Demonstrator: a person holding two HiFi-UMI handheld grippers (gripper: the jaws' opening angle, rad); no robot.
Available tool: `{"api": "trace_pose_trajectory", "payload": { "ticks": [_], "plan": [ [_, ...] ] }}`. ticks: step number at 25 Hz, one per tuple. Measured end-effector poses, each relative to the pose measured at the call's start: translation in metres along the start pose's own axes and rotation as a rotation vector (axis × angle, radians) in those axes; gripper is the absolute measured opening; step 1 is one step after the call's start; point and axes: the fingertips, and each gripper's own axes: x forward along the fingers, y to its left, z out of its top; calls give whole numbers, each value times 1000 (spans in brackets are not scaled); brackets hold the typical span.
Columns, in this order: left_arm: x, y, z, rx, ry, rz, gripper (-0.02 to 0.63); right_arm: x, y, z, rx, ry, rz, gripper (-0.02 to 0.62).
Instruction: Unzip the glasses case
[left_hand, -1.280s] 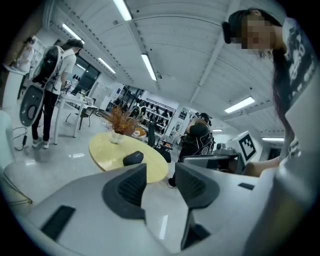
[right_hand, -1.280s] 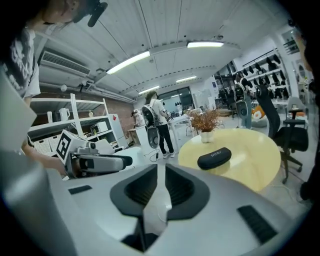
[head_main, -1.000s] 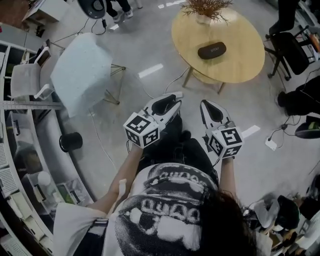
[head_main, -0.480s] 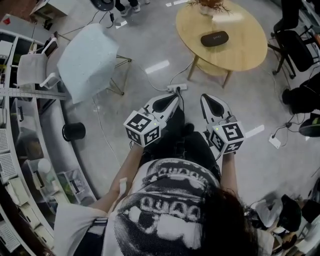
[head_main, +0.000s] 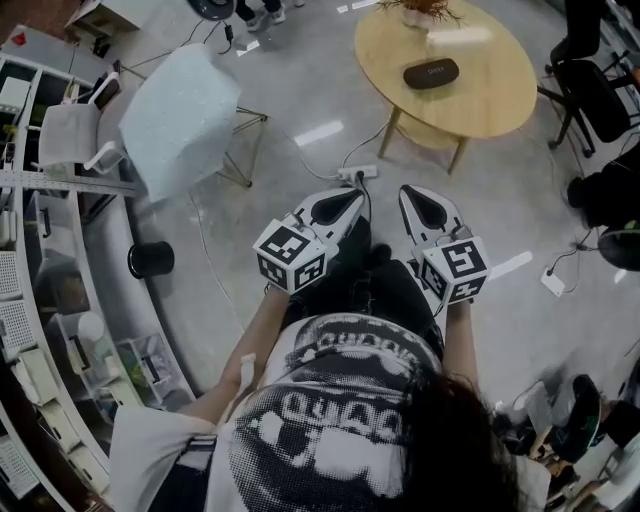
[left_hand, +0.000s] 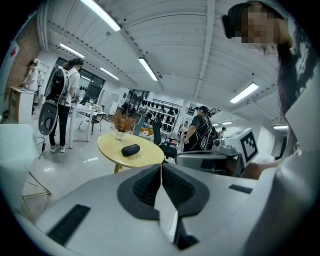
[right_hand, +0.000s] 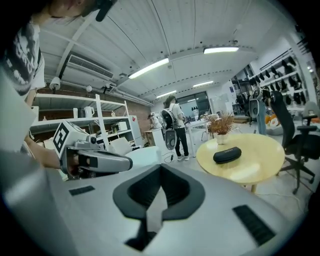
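- Case: black oval hard-shell glasses case (head_main: 431, 73) lies flat on the round pale-wood table (head_main: 485, 105), near its middle, lid down. At this range no view shows whether the zip is run shut or open.
- Table stands at 1 o'clock from the person in the head view, well apart from both grippers. A dried plant in a white pot (head_main: 425, 8) sits at 12 o'clock of the case.
- Left gripper (head_main: 345, 197): pads pressed flat together, nothing between them. It is held at waist level and aimed toward 1 o'clock.
- Right gripper (head_main: 415, 197): jaws likewise closed tight on nothing, aimed toward 12 o'clock, just beside the left.
- Step, as a judgement: the scene fits 2 stages, a walk-up to a zipped case or a stand-off from one already unzipped with its lid lying down. The pictures do not settle which.
- Any zip work would call for both grippers at the table, 1 opened to steady the shell, 1 to pinch the pull.
- Writing: small pale print on the case lid, too small to read. Each gripper's cube carries black-and-white square markers, no words.
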Motion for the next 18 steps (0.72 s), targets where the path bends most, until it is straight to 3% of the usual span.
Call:
{"api": "trace_pose_trajectory", "payload": {
  "ticks": [18],
  "plan": [
    [5, -12, -11, 74, 65, -15, 17, 4, 10, -5, -27, 20, 38, -12]
  ]
}}
